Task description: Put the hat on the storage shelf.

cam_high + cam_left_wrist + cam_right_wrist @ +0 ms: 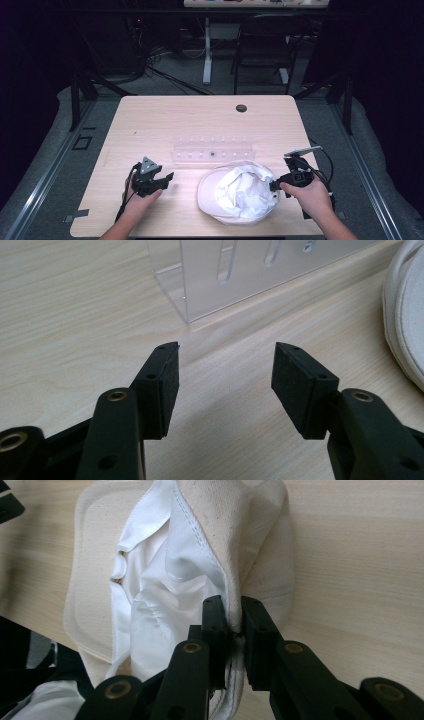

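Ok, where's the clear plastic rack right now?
In the high view the clear plastic rack sits mid-table, just behind the white cap and ahead-right of the left gripper. The left gripper view shows its near corner just beyond the open jaws.

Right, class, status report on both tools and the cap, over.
Left tool open, empty, low over the table. Right tool shut on white cap's edge. Clear plastic rack behind cap, apart.

A black folding chair (262,47) and tangled cables (155,62) sit beyond the wooden table (200,120).
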A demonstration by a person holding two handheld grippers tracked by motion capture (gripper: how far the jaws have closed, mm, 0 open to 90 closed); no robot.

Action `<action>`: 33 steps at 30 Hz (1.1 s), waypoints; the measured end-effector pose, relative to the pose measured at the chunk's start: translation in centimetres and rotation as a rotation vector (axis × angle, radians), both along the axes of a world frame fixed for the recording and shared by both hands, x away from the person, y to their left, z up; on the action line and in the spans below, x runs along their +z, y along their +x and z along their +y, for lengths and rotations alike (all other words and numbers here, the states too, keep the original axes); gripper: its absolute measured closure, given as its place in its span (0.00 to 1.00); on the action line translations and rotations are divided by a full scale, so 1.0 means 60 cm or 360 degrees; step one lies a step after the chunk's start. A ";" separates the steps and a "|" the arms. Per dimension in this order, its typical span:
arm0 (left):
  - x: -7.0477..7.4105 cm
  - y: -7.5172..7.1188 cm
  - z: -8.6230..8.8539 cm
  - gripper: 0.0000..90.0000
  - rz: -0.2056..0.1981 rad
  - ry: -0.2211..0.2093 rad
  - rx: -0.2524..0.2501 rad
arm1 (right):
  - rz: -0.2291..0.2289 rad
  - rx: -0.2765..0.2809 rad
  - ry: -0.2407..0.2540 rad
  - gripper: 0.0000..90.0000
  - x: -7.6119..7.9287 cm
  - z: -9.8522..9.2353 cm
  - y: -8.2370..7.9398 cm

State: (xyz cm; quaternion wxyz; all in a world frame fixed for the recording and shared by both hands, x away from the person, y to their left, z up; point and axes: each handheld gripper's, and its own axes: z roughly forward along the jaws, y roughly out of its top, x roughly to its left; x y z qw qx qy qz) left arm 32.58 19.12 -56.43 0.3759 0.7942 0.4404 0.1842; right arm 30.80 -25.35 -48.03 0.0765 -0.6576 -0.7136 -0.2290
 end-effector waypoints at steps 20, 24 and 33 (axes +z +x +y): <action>0.000 0.000 0.000 0.50 -0.0002 0.0001 0.0001 | 0.0043 0.0017 0.0073 0.92 0.043 0.013 0.020; 0.000 0.000 0.000 0.50 -0.0003 0.0000 0.0001 | 0.0049 0.0002 0.0170 0.92 0.055 0.018 0.023; 0.000 0.000 0.000 0.50 -0.0003 0.0000 0.0000 | 0.0064 0.0002 0.0352 0.92 0.074 0.024 0.032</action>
